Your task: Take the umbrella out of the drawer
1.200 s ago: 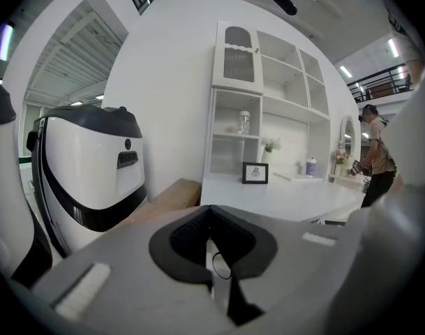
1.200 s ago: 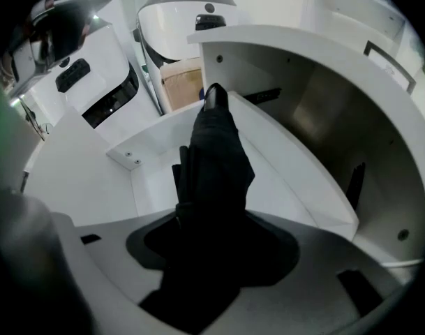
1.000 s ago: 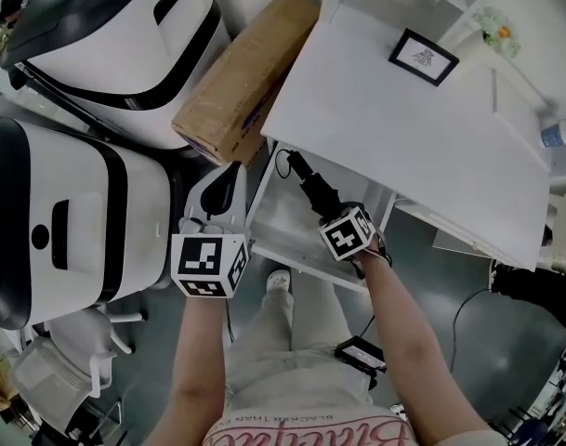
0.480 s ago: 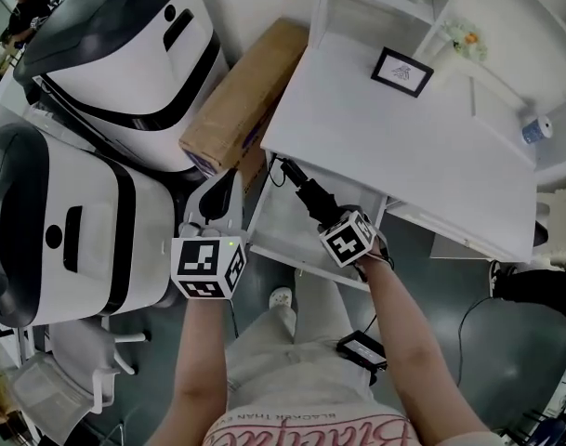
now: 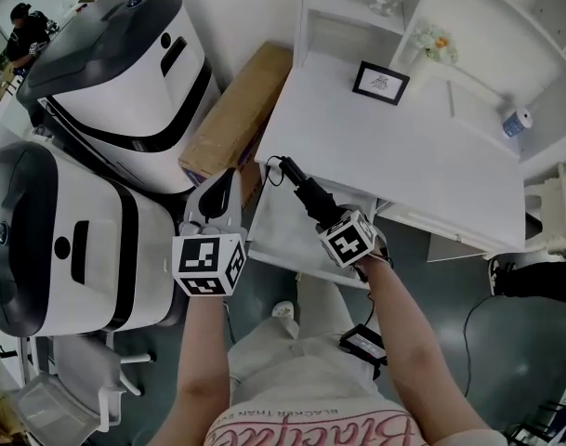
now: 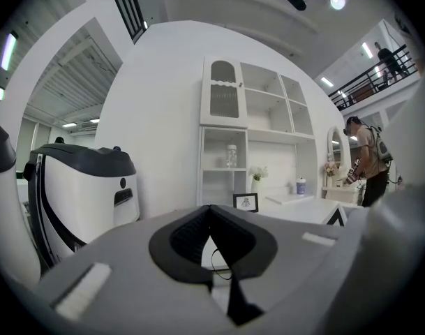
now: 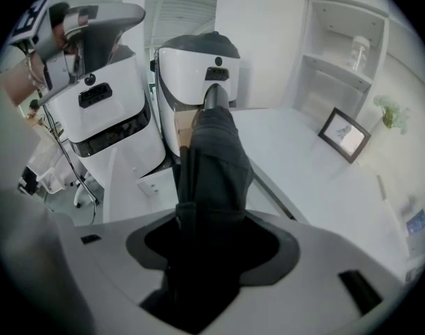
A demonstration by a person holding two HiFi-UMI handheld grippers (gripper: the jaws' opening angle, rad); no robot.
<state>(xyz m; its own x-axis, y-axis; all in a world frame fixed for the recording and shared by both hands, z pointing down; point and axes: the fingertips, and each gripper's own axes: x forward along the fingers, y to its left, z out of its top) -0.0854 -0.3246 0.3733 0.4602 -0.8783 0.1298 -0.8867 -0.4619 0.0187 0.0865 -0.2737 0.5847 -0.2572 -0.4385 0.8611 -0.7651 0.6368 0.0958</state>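
One black umbrella [image 7: 212, 152], end hidden in clamping right gripper [image 7: 209, 253], left gripper [image 6: 211, 215] closed

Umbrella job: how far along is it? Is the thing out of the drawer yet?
Done: the drawer stands open under the white desk. In hand: the right gripper is clamped on the folded black umbrella, which slants over the drawer with its tip by the desk's corner. Left: carrying it fully clear, probably. The left gripper is shut on nothing, beside the drawer.
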